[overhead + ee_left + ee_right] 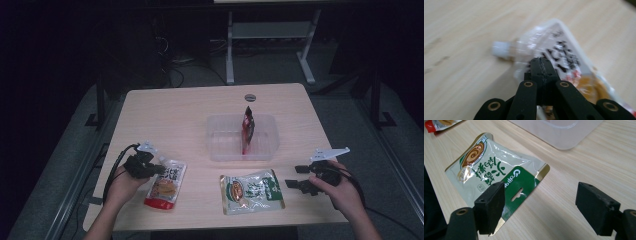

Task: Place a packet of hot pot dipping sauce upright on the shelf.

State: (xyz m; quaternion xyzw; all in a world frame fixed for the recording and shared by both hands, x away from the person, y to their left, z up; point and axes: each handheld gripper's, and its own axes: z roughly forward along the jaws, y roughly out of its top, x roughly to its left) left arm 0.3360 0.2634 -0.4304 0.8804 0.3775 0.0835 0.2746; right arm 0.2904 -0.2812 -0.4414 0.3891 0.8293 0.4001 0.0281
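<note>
Green sachet point(496, 175) (Chinese lettering, unreadable).

The spout pouch point(559, 52) is blurred in the left gripper view — its print unreadable, its lower end cut off by the frame and partly hidden behind the closed jaws. In the right gripper view the tray point(559, 132) is cut off at the top — just 1 corner shows.
</note>
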